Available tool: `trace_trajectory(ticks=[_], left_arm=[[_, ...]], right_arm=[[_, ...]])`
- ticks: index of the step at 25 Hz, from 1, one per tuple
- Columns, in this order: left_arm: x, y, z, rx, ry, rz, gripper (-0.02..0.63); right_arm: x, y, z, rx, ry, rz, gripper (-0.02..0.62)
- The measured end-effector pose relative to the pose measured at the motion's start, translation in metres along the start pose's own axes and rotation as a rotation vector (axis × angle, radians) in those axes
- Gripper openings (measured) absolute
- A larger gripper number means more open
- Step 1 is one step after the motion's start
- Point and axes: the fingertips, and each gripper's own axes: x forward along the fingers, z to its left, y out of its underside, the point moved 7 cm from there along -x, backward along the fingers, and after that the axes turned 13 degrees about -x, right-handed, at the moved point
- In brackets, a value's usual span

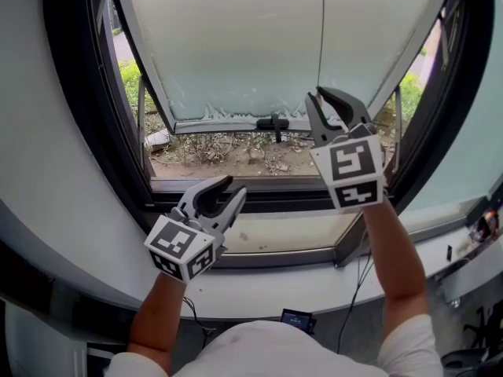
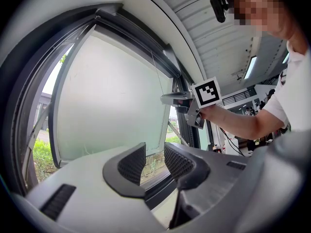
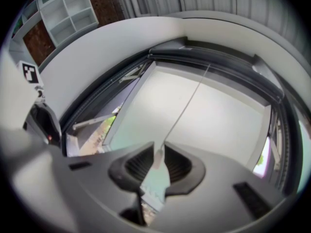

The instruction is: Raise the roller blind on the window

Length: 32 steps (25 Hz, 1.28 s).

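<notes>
A thin white pull cord [image 1: 322, 30] hangs in front of the pale frosted window pane [image 1: 236, 45]; I cannot tell blind fabric from the pane. My right gripper [image 1: 331, 96] is raised at the cord's lower end. In the right gripper view the cord's small white end piece [image 3: 158, 155] lies between the jaws of the right gripper [image 3: 155, 163], which stand narrowly apart, and the pads do not visibly press on it. My left gripper [image 1: 233, 190] hovers lower, over the sill, open and empty. The left gripper view shows the left gripper [image 2: 154, 161] with its jaws apart and the right gripper [image 2: 164, 99] beyond.
A black window frame [image 1: 78, 93] surrounds the outward-tilted sash, whose black handle [image 1: 273, 122] sits on the bottom rail. Below runs a pale sill [image 1: 275, 238]. Grass and soil [image 1: 228, 151] lie outside. Cables [image 1: 357, 289] hang under the sill. Shelves [image 3: 68, 13] stand behind.
</notes>
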Motion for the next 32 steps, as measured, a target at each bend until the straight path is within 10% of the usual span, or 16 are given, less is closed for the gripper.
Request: trace_trajectory(ticks=[14,32], left_arm=[[-0.010,-0.011,0.004,0.026,0.002,-0.013,0.133],[-0.045,-0.011,0.006,-0.060,0.070,-0.072,0.120]], right_arm=[[-0.005,-0.002,-0.002,0.019,0.014,0.008,0.124],[-0.066,-0.003,0.029,0.131,0.085,0.017,0.060]])
